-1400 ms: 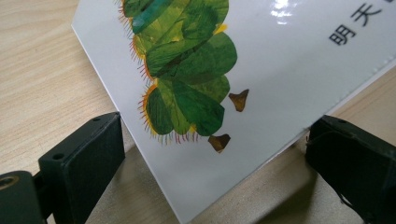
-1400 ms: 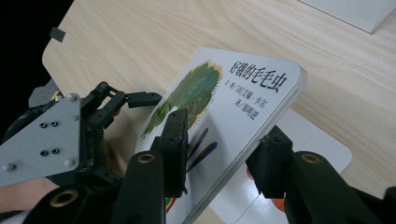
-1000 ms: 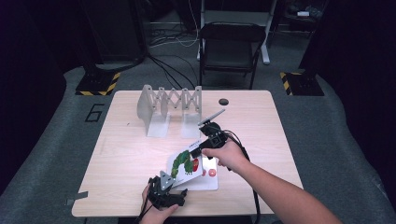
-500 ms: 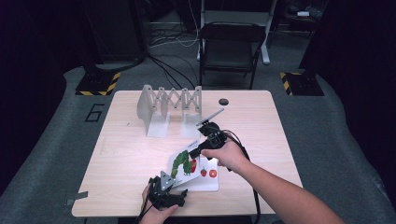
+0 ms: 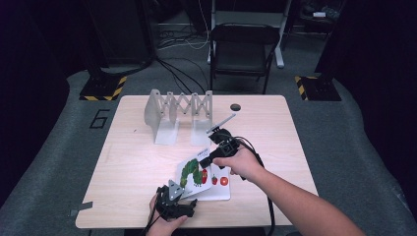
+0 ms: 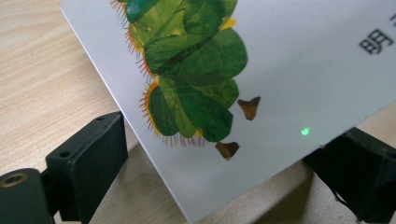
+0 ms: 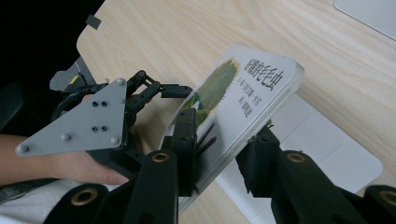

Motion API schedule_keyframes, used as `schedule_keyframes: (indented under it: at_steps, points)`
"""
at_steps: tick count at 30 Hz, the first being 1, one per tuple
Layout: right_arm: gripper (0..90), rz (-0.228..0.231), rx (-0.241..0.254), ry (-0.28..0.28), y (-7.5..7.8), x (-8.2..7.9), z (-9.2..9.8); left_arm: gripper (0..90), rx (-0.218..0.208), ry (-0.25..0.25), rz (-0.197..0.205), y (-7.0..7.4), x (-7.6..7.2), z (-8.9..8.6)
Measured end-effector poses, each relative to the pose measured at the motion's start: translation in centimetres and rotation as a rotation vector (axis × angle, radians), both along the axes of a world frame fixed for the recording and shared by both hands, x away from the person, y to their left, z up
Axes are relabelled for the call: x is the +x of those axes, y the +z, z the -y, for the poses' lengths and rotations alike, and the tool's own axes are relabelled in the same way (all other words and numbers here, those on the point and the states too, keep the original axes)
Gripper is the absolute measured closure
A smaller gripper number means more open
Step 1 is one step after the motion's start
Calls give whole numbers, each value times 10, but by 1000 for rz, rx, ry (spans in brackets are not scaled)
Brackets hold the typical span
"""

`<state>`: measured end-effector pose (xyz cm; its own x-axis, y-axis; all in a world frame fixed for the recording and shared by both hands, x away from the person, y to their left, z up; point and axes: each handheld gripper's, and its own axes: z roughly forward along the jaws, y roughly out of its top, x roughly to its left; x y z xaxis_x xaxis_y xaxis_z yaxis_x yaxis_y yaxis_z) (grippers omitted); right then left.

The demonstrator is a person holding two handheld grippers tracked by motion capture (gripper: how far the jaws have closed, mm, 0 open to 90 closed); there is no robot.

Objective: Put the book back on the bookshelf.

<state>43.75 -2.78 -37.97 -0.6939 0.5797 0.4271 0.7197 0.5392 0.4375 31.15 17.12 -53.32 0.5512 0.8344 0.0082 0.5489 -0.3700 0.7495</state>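
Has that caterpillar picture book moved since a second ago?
Yes. The caterpillar book, between the right gripper jaws that have just been closing, has tipped up further: its top edge now reaches closer to the folding rack up the table.

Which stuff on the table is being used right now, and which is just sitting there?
Being used:
- caterpillar book, tilted up off the table
- right claw, jaws either side of the book, just been closing
- left claw at the book's near corner

Just lying about:
- grey folding rack
- small dark disc
- chair behind the table
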Motion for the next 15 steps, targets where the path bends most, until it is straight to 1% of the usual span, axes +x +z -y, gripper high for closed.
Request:
schedule_keyframes:
  at_steps: [1,6,7,10,14,15]
  points:
    - [707,3,0,12,0,1,1,76,2,-5,0,0,0,-1]
    - [712,-13,10,15,-1,2,3,89,3,-12,-2,1,1,-1]
    - [713,-14,7,13,-1,2,4,90,7,-10,-6,1,0,-1]
    - [717,-13,14,23,-2,2,6,91,3,-11,-4,1,1,-1]
    - [729,-18,24,44,-3,3,9,101,-1,-7,-2,1,0,-1]
    - [734,-12,29,58,-3,3,9,105,-1,-8,-3,1,0,-1]
